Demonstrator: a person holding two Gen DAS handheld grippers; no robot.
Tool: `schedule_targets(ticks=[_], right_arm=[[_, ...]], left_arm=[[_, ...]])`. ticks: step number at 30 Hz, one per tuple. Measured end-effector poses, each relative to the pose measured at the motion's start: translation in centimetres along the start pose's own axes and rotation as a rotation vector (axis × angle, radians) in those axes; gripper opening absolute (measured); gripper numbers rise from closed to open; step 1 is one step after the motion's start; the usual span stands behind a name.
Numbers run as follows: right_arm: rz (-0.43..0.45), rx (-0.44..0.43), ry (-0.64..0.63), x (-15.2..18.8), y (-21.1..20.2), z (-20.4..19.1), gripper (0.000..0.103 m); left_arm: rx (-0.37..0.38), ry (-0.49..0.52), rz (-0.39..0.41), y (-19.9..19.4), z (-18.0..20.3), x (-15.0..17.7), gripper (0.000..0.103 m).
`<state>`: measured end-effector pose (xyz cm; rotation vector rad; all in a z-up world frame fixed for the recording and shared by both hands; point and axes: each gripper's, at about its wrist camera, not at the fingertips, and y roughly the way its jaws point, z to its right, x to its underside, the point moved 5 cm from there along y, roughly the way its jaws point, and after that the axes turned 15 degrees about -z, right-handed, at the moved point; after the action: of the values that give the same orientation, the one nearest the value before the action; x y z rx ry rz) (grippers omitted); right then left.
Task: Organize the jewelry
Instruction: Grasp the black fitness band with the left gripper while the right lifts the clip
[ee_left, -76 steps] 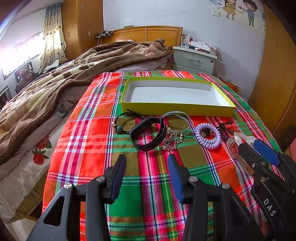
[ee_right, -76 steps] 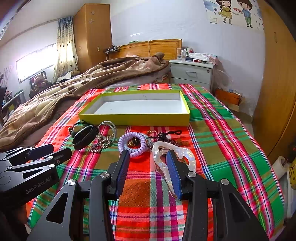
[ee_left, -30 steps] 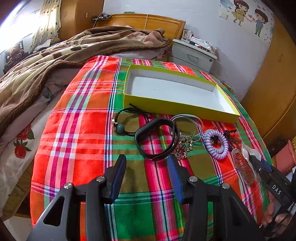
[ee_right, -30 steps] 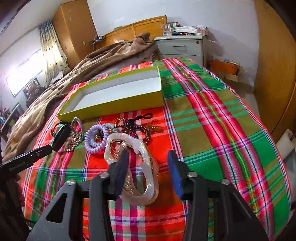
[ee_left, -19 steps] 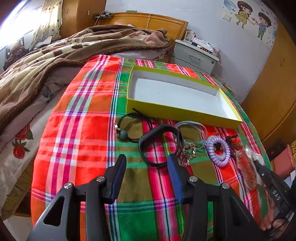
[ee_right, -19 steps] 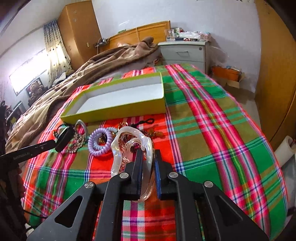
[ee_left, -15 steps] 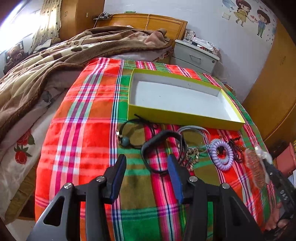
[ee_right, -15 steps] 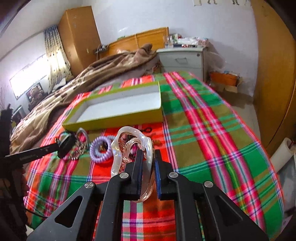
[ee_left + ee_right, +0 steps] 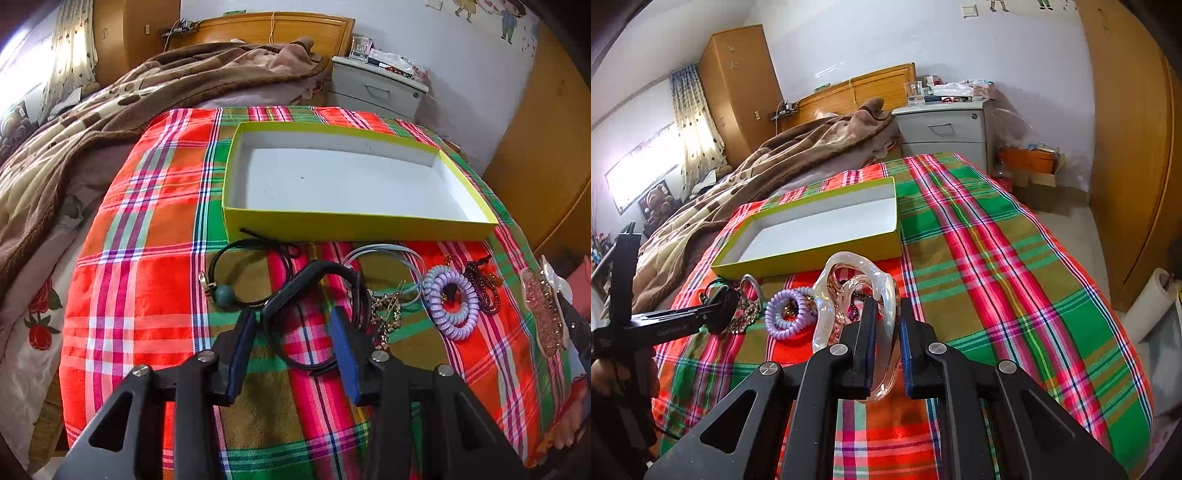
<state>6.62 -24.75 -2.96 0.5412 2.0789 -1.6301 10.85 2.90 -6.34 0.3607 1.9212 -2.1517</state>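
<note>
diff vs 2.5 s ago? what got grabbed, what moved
The right gripper went from open around the clear hair claw to shut on it, and has lifted it off the cloth. The left gripper moved forward, its jaws open astride the black band, not yet closed. The yellow box, purple coil tie and bead cord stayed put.

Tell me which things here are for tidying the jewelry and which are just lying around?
For the job:
- clear hair clip in the right tool
- black band by the left tool
- purple coil tie
- bead cord
- yellow box

Just lying around:
- brown blanket
- nightstand
- plaid cloth
</note>
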Motion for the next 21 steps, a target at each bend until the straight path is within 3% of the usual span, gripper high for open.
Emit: schedule_targets(ticks=[9, 21], right_arm=[[0.003, -0.007, 0.001, 0.0, 0.0, 0.0, 0.012], [0.026, -0.01, -0.012, -0.9, -0.6, -0.8, 0.012]], left_arm=[[-0.033, -0.022, -0.01, 0.3, -0.5, 0.3, 0.014], [-0.014, -0.057, 0.033, -1.8, -1.1, 0.7, 0.013]])
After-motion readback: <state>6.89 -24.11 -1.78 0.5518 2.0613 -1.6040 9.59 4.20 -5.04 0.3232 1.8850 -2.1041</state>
